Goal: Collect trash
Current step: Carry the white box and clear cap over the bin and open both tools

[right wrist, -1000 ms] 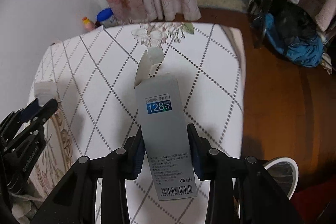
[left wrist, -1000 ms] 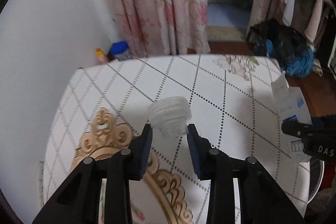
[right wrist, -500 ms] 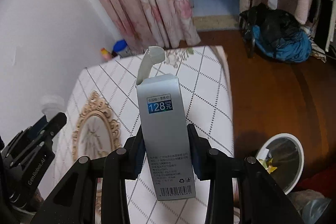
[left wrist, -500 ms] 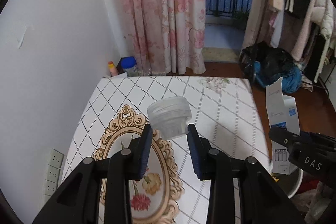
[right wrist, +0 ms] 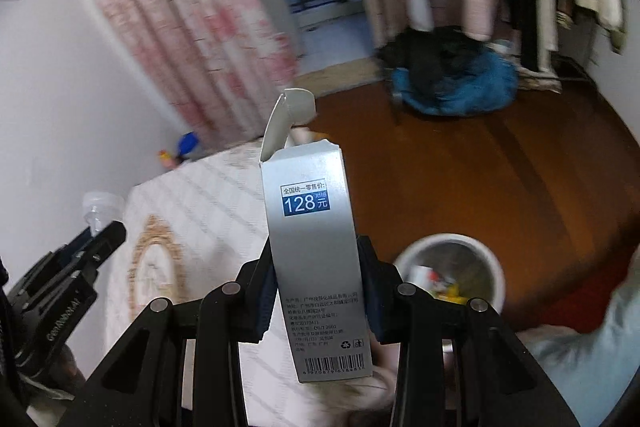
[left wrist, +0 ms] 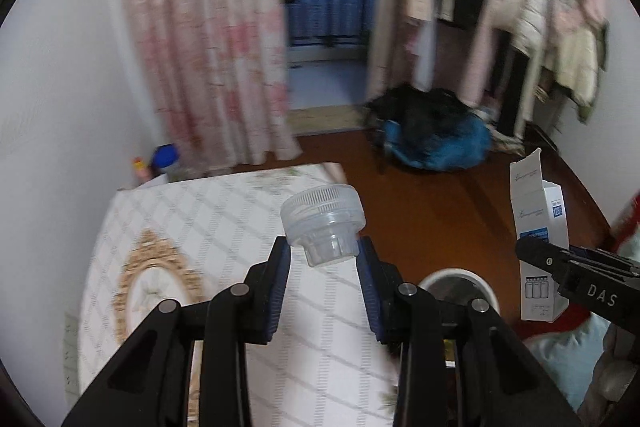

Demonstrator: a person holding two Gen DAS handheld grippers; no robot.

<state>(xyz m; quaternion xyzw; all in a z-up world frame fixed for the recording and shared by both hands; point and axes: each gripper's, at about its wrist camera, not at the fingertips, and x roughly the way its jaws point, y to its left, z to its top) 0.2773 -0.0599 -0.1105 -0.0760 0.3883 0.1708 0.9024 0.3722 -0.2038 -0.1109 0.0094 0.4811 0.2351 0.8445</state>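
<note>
Left wrist view, left tongs (left wrist: 323, 259): closed on a clear plastic cap (left wrist: 322, 230) — wide ribbed end up, narrow end pinched between the blue pads.
Left wrist view, below: the worktop (left wrist: 192, 227) with a diamond-pattern cloth and a gold oval; a white bin (left wrist: 460, 287) on the brown floor just beside its right edge, its contents hidden behind the tong arm.
Left wrist view, right edge: the right tongs seen from the side, gripping a box (left wrist: 542, 247) upright with its flap open.
Right wrist view, right tongs (right wrist: 318, 283): clamped on the grey box (right wrist: 314, 227) — price label "128" and barcode readable here only.
Right wrist view, bin (right wrist: 454, 273): interior visible, with yellow and white scraps inside; it sits low and right of the box.
Right wrist view, left edge: the left tongs (right wrist: 100, 231) with the cap (right wrist: 98, 207) poking above them.
Both views: background blurred.
</note>
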